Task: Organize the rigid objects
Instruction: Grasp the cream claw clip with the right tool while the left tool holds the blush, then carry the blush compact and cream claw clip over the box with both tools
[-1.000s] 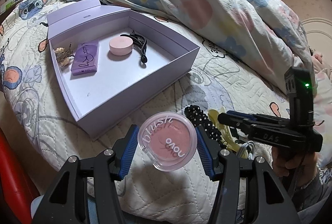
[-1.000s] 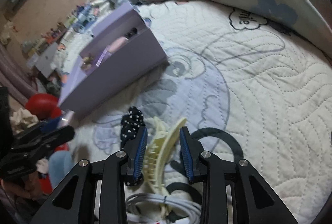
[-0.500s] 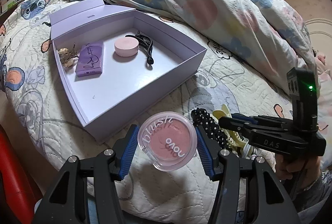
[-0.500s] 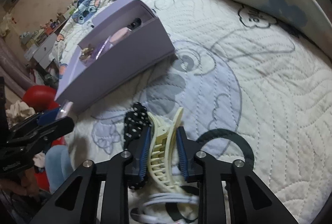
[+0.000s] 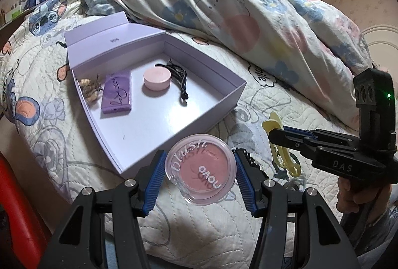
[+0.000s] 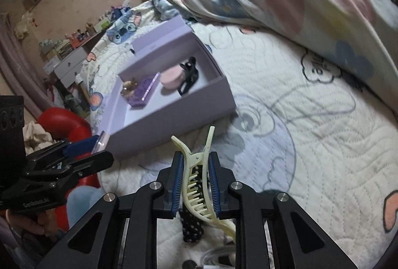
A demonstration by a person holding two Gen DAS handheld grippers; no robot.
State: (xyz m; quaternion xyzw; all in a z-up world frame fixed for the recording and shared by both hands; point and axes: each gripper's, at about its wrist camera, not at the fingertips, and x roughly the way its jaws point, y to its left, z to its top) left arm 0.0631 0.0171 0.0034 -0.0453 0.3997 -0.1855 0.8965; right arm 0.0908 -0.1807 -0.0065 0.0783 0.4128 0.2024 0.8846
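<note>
On the quilted bedspread at left sits a matte lilac cardboard box; beside it the left gripper clamps a round, glossy blush compact, while rightward the right gripper pinches a toothed cream plastic hair clip.

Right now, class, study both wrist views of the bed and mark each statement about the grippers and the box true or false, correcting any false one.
1. The left gripper holds a round blush compact. True.
2. The right gripper is empty. False: its fingers clamp a pale yellow hair clip.
3. The lilac box has its lid shut. False: it is open.
4. A black hair claw lies inside the box. True.
5. The purple case lies on the quilt. False: it is in the box.
</note>
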